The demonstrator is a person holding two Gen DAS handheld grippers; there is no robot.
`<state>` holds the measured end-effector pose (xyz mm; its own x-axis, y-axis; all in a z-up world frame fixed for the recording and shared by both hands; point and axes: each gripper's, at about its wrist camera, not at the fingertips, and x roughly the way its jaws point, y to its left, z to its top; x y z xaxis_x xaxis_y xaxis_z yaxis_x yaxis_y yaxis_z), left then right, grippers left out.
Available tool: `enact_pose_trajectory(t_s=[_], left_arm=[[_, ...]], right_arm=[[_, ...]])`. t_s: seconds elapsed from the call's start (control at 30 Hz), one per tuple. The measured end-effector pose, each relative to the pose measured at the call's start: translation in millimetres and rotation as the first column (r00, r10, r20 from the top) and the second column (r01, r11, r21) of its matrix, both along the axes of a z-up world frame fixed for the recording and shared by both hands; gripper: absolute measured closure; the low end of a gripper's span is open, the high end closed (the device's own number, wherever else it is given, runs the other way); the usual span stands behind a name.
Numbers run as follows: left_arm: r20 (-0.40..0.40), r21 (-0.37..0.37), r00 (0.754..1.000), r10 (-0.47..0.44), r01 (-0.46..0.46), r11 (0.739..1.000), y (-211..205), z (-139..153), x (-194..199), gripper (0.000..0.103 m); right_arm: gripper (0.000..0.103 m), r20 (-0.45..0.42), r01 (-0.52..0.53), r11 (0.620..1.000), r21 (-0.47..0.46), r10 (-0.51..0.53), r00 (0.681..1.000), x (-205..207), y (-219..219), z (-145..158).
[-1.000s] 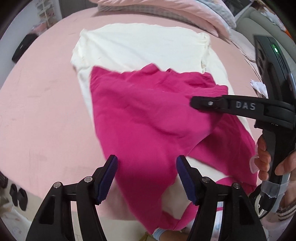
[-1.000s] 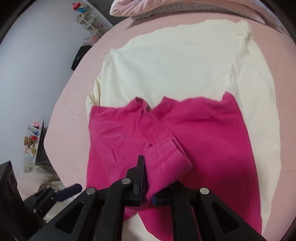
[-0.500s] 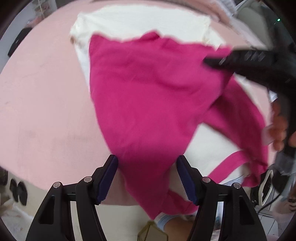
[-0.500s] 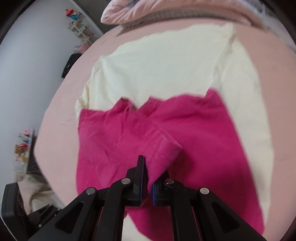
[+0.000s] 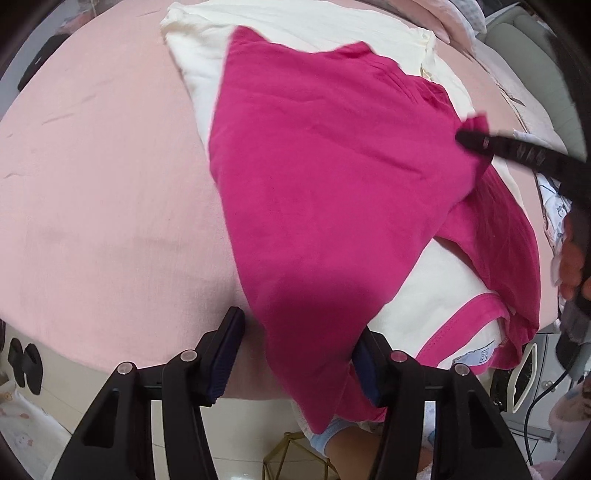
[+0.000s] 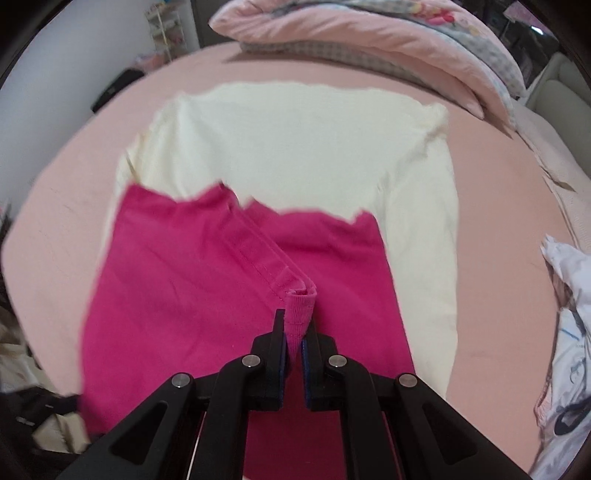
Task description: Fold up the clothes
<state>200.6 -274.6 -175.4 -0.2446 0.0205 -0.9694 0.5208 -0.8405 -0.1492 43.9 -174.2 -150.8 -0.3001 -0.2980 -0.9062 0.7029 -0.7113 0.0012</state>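
Observation:
A magenta garment lies across a cream long-sleeved top on the pink bed. My left gripper hangs over the bed's front edge with the garment's lower end between its jaws. The jaws are closing, and a gap still shows beside the left pad. My right gripper is shut on a bunched hem corner of the magenta garment and holds it up over the cream top. In the left wrist view the right gripper pinches that corner at the right.
Pink pillows and bedding are piled at the back of the bed. A white printed cloth lies at the right edge. A dark object sits at the far left. Below the bed's edge are floor and a gold wire frame.
My left gripper has sunk toward the bed's front edge and its jaws have narrowed around the magenta cloth. The right gripper has turned and drawn the hem corner out to the right.

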Motion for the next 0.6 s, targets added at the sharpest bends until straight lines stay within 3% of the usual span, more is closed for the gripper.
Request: enact_pose_trajectory(t_s=[0.17,0.4,0.6], left_arm=[[0.011,0.004,1.0,-0.002,0.002,1.0,0,-1,-3,0.05],[0.03,0.003,1.0,-0.003,0.003,1.0,1,-1,-7,0.05],[-0.066,-0.032,0.997,0.048,-0.05,0.998,-2,16,-2,0.044]], right_arm=[[0.098,0.093,0.067,0.998,-0.005,-0.067,0.993,-7,9,-18],[0.093,0.11,0.032,0.999,-0.015,-0.031,0.993,-8,16,-17],[0.05,0.133,0.051,0.998,-0.024,-0.048,0.99,-15,39,-3]])
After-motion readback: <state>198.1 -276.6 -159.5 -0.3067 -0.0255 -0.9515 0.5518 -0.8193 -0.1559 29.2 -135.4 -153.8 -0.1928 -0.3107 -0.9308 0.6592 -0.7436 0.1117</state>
